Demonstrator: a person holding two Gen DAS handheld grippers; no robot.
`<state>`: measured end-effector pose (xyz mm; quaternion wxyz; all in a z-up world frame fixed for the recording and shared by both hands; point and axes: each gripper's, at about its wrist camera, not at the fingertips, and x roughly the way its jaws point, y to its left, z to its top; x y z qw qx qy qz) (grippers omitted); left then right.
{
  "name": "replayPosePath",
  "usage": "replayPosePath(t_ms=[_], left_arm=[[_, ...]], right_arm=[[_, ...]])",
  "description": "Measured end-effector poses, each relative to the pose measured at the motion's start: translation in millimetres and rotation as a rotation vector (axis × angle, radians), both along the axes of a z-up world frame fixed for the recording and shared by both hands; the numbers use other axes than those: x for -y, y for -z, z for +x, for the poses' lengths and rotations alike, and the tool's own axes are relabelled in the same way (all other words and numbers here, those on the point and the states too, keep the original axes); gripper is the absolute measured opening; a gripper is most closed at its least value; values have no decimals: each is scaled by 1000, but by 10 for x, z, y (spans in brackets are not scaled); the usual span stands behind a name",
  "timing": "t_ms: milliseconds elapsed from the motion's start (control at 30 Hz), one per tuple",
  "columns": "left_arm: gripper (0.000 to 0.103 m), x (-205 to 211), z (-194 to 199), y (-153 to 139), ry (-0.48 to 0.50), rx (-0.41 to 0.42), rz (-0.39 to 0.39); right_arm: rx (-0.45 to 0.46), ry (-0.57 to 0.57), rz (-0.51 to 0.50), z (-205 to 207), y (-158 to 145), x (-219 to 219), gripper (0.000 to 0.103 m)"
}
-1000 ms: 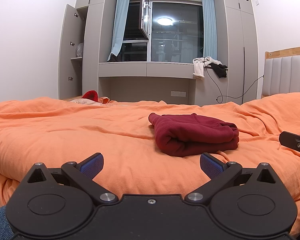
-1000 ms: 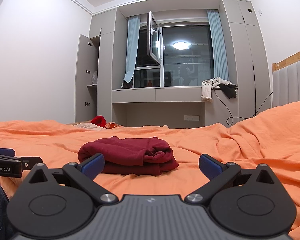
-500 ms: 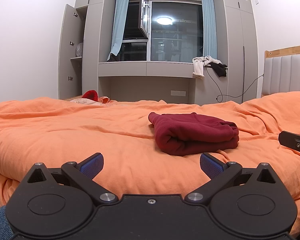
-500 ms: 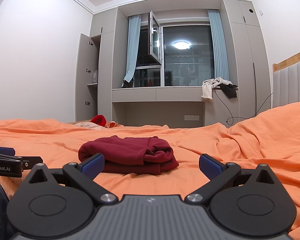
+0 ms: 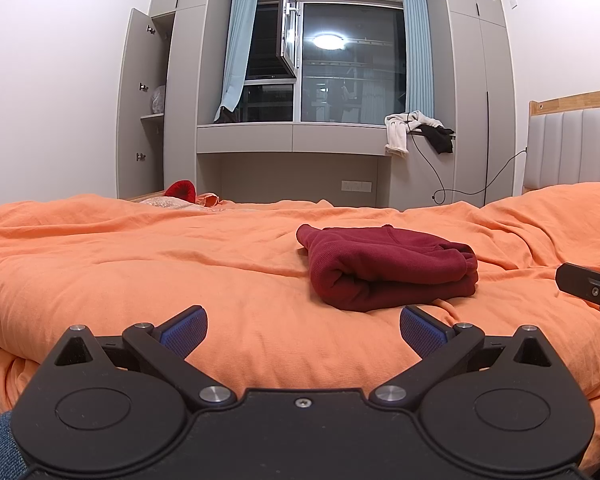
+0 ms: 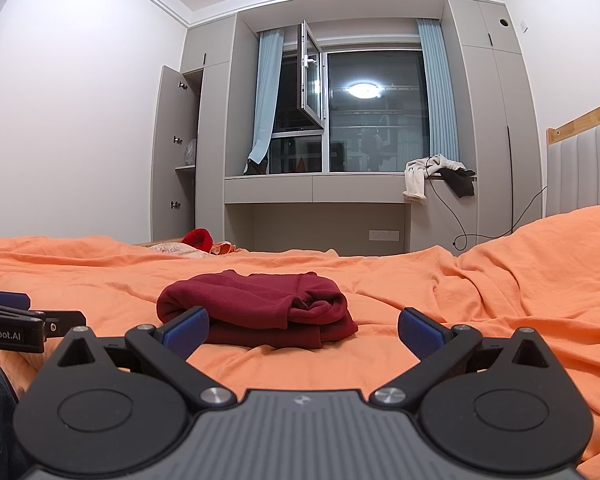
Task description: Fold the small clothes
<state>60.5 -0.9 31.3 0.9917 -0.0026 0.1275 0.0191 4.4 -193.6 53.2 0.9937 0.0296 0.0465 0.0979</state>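
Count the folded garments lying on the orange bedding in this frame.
1: a dark red folded garment lies mid-bed on the orange duvet, ahead of both open grippers. Red and patterned fabric at the far edge is partly hidden; I cannot tell whether it is folded.

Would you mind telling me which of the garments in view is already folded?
The dark red garment on the orange bedspread is folded into a neat bundle; the white garment and black garment on the window ledge just hang loose.
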Motion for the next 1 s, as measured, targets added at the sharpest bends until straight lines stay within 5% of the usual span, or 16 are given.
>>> replayPosePath(t_ms=[733, 1000], left_arm=[[102, -55, 2, 16, 35, -1, -33], [102, -95, -11, 23, -32, -6, 0]], right_arm=[[-1, -1, -4, 0, -5, -2, 103], [-2, -1, -5, -3, -6, 0, 103]])
